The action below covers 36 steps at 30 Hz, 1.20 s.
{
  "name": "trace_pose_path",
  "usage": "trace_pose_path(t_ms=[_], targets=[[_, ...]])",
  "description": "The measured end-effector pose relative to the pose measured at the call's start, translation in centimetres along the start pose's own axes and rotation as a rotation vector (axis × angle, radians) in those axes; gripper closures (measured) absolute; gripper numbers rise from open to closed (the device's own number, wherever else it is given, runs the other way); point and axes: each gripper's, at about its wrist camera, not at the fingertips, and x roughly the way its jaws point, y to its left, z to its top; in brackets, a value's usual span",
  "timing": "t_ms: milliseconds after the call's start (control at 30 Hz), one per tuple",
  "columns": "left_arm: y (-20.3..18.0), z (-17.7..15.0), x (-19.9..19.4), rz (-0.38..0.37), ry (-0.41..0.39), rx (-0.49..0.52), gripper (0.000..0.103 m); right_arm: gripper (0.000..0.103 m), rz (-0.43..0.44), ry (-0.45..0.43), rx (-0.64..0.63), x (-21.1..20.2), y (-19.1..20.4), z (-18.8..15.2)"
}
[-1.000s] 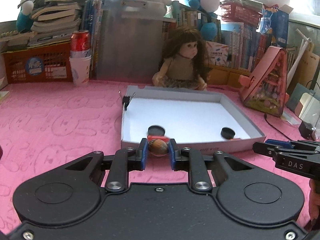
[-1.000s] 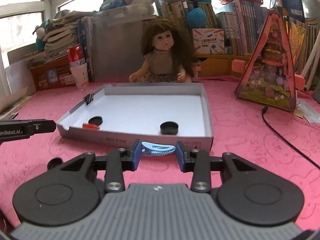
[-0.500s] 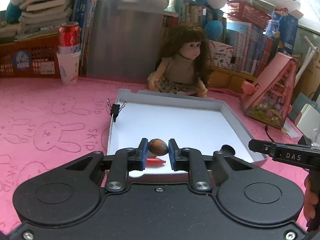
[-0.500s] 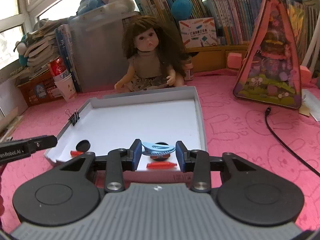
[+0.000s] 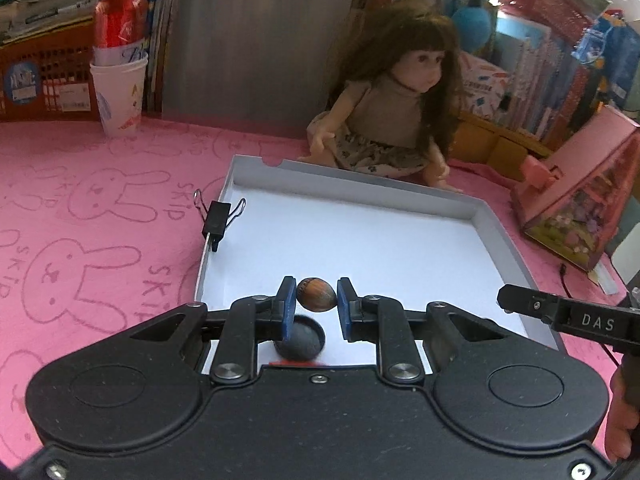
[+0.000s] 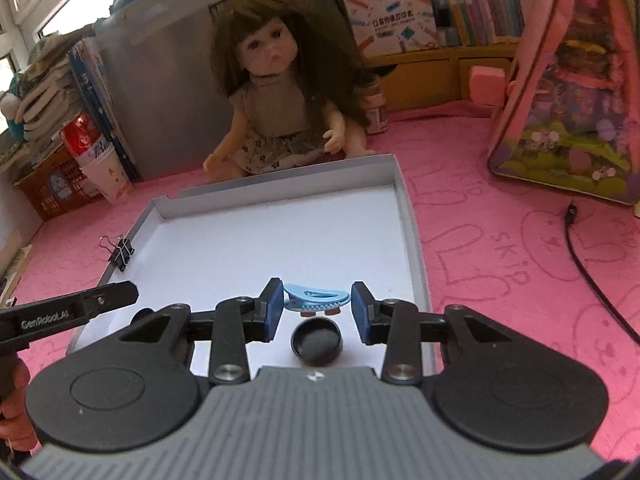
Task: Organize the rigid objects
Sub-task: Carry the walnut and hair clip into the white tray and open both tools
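Your L gripper pinches brown nut betw both pads, over white tray near edge, above black cap. Your R gripper clamps blue clip over tray, second cap below.

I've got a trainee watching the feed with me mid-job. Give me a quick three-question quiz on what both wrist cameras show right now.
1. True or false: the left tool holds a brown nut between its pads.
2. Multiple choice: the right tool grips A) a red can, B) a light blue clip, C) a doll's arm.
3. Short answer: what is fastened to the white tray's left wall?

Key
1. True; it hangs above a black cap in the tray.
2. B; it hangs above another black cap.
3. A black binder clip.
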Motion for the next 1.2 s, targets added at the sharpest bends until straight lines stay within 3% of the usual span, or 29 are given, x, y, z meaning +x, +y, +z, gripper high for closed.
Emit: trace_pose_path(t_ms=[333,900,1000,1033,1200], targets=[[0.1,0.7,3.4,0.040,0.055,0.004,0.083,0.060,-0.030,0.047,-0.032,2.7,0.9,0.9],[-0.7,0.1,4.1,0.070,0.054,0.057,0.083,0.059,-0.051,0.081,-0.032,3.9,0.6,0.6],[-0.8,0.1,3.8,0.081,0.045,0.063,0.082,0.053,-0.045,0.079,-0.032,3.9,0.7,0.5],[-0.8,0.1,3.6,0.085,0.039,0.067,0.080,0.044,-0.045,0.075,-0.033,3.8,0.7,0.5],[-0.9,0.1,2.3,0.090,0.002,0.089,0.067,0.035,-0.037,0.040,-0.042,2.9,0.8,0.3]])
